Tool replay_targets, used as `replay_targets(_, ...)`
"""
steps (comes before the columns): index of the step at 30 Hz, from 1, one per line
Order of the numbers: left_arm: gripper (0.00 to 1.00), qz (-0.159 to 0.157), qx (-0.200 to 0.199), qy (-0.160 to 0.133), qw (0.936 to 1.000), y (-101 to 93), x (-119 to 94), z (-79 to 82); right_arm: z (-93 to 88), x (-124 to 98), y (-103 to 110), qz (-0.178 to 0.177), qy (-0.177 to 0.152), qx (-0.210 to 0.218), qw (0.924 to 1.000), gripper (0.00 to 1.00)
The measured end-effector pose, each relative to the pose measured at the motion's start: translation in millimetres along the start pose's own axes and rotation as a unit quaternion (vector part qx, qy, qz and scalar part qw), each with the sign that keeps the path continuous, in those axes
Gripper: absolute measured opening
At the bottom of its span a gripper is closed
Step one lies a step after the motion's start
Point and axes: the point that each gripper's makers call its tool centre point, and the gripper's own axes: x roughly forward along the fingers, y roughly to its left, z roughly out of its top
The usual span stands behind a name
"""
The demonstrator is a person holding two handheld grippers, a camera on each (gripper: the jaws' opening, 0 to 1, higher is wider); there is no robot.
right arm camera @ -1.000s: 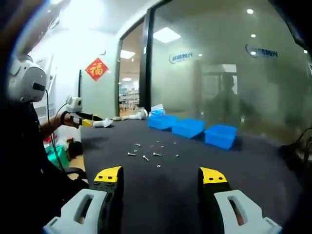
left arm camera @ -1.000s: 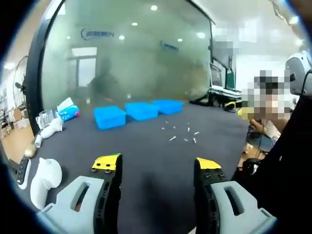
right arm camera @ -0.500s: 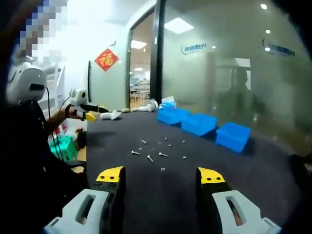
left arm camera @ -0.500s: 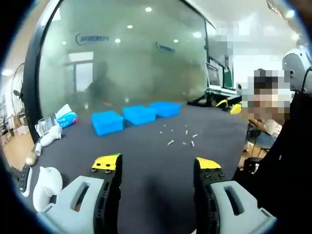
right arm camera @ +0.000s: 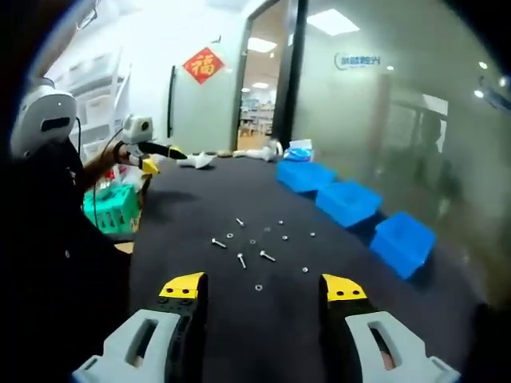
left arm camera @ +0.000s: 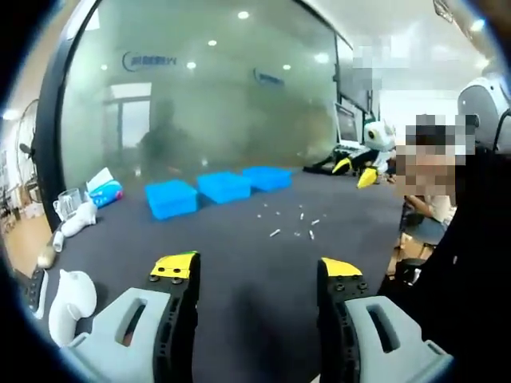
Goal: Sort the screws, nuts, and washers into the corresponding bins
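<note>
My left tongs (left arm camera: 257, 271) hang wide open with nothing between the jaws, and my right tongs (right arm camera: 263, 286) are the same, spread and empty, both held above the dark table (right arm camera: 335, 263). The job has not started: the screws, nuts and washers (right arm camera: 254, 246) lie scattered in a loose patch on the table ahead of my right tongs, well apart from the three blue bins (right arm camera: 348, 201) lined up along the far side by the glass wall. In the left gripper view the same scatter (left arm camera: 292, 225) sits off to the right of the bins (left arm camera: 220, 187).

The step now is to reach in and take the first piece. I judge the nearest washer to be the sensible start, though the pieces are too small and blurred for me to be sure which is which. To do it well I should lower one pair of tongs straight over a single piece, jaws either side of it, and close only when both tips touch the table, so neighbours are not scattered.
</note>
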Motion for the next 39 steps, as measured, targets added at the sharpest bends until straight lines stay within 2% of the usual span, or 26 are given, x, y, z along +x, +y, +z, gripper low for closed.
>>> replay_targets(7, 0.57, -0.002, -0.003, 0.0, 1.0, -0.4, 0, 0.5, 7.7, 28, 1, 0.034, 0.03, -0.031, 0.9985, 0.5)
replay_targets(11, 0.57, -0.001, -0.006, -0.002, 1.0, 0.3, -1, -0.1, 12.4, 40, 6, 0.047, 0.036, -0.046, 0.9972, 0.51)
replay_targets(16, 0.57, 0.002, -0.009, -0.001, 1.0, 2.3, -3, -2.5, 16.5, 47, 8, 0.059, 0.036, -0.048, 0.9964, 0.51)
replay_targets(19, 0.57, 0.004, -0.011, 0.0, 0.9999, 4.5, -2, -3.5, 13.7, 50, 7, 0.063, 0.052, -0.047, 0.9956, 0.49)
replay_targets(27, 0.57, -0.003, -0.017, 0.0, 0.9998, 1.9, 0, -6.7, 15.8, 52, 9, 0.075, 0.067, -0.064, 0.9929, 0.5)
replay_targets(36, 0.57, 0.002, -0.014, 0.004, 0.9999, 4.1, -3, -7.2, 5.2, 69, 19, 0.11, 0.116, -0.091, 0.9829, 0.49)
replay_targets(39, 0.57, 0.002, -0.011, 0.005, 0.9999, 3.3, -3, -8.0, 0.0, 79, 14, 0.109, 0.142, -0.109, 0.9777, 0.44)
